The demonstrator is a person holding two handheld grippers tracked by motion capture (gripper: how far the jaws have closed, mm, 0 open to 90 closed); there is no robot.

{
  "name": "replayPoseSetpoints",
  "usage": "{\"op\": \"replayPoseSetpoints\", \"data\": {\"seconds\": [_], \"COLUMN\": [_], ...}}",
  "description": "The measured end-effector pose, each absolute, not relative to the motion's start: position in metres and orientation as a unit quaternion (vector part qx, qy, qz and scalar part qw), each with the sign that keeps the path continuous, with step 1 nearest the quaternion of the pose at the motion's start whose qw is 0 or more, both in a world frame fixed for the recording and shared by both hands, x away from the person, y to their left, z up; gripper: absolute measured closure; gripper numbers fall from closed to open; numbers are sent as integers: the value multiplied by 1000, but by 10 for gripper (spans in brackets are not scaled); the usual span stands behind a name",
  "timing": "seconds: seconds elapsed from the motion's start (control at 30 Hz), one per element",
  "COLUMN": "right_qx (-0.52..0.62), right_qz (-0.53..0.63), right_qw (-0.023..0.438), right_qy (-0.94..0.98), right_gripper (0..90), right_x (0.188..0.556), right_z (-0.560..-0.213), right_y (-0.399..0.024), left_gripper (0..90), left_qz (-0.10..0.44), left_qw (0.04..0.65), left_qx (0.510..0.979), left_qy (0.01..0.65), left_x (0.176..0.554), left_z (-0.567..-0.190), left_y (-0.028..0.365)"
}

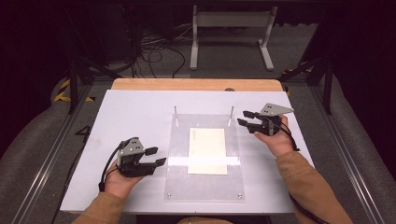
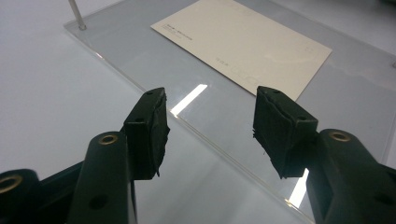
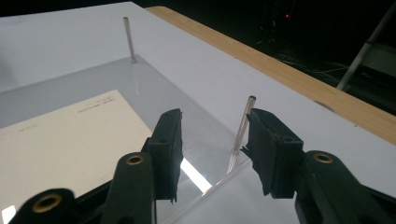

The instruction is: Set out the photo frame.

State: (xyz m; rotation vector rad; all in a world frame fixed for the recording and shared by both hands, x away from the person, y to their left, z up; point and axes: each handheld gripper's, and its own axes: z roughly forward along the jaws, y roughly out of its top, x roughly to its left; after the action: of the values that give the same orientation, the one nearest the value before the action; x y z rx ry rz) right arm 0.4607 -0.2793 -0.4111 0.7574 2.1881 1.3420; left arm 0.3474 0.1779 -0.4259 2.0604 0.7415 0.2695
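Desk (image 1: 135,112): white top with a wooden strip along its far edge. Landmark for all positions below is the clear acrylic plate (image 1: 180,158), lying flat at the desk's centre.

Plate: rigid, glossy, with two thin metal pins (image 1: 175,111) standing upright at its far corners and small fasteners at the near corners.

Card (image 1: 207,150): cream, rectangular, lying flat on the middle of the plate, long side running toward you. A line of small print sits along one edge; too small to read.

Your left gripper (image 1: 156,156) sits just off the plate's left edge, near its front half, aimed across at the card. In the left gripper view its fingers (image 2: 148,130) stand apart with nothing between them.

Your right gripper (image 1: 246,117) sits just off the plate's far right corner. In the right gripper view its fingers (image 3: 275,149) are also parted and empty, and the nearer pin (image 3: 240,135) stands just beyond them.

Handling judgement: the card looks light, thin and bendy, and it lies flush on a slick surface, so you probably cannot pinch it from above. Expect it to slide rather than lift. You would likely do best to push it toward a plate edge, then take the overhanging margin gently; a hard squeeze may crease it.
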Motion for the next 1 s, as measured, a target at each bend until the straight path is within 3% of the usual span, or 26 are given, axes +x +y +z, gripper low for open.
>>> {"op": "replayPoseSetpoints", "data": {"seconds": [0.23, 0.57, 1.0], "right_qx": [289, 303, 319], "right_qz": [476, 480, 467], "right_qw": [234, 201, 181], "right_qy": [797, 798, 805], "right_gripper": [552, 580, 743], "right_x": [493, 517, 531], "right_z": [-417, -437, -448], "right_y": [-271, -262, -252], "left_gripper": [448, 446, 445], "left_qz": [110, 111, 109], "left_qw": [452, 451, 452], "left_qx": [829, 830, 832], "left_qy": [310, 308, 303], "left_x": [342, 340, 339], "left_z": [-429, -430, -431], "left_y": [186, 186, 183]}}
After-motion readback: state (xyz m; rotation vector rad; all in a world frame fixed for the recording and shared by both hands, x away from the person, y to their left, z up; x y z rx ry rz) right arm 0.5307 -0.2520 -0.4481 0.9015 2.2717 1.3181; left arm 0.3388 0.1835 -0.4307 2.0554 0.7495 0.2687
